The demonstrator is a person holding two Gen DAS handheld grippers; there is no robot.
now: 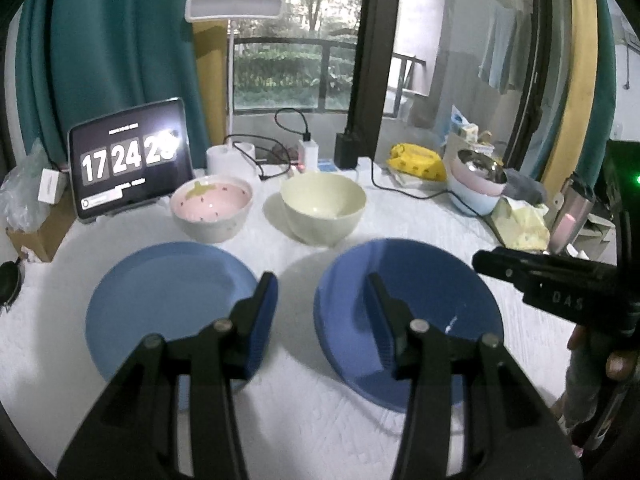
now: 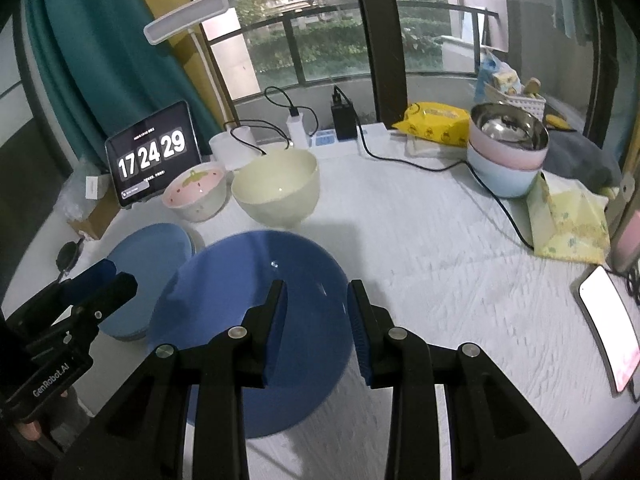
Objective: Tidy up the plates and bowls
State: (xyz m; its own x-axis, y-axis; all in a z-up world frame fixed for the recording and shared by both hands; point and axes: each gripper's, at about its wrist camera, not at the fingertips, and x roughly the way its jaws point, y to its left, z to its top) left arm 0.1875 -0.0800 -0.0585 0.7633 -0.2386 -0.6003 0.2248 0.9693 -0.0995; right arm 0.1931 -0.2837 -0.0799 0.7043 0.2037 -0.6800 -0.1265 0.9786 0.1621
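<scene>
On the white textured tablecloth (image 1: 320, 432) lie 2 round blue plates side by side, apart from each other: a lighter blue plastic plate (image 1: 168, 300) on the left and a darker blue plate (image 1: 424, 304) on the right. Behind them stand 2 bowls, upright and close together: a pink-lined ceramic bowl with a strawberry pattern (image 1: 212, 208) behind the lighter plate, and a plain cream bowl (image 1: 323, 206) behind the gap between the plates. At the right rear of the table sits a stack of a pale blue bowl, a pink bowl and a shiny steel bowl (image 2: 508, 140) nested upright.

The left gripper (image 1: 320, 292) hovers above the gap between the 2 plates, its blue-padded jaws partly apart with nothing between them. In the right wrist view, the right gripper (image 2: 316, 292) hangs over the darker blue plate (image 2: 256, 320), its jaws also partly apart; the plate shows below and between them, and the pads do not press on it.

A tablet showing a flip clock (image 2: 154, 152) leans at the left rear, next to a white desk lamp (image 1: 234, 10). A yellow wipes packet (image 2: 436, 122) lies near the window, and a lit phone (image 2: 610, 320) rests at the table's right edge.
</scene>
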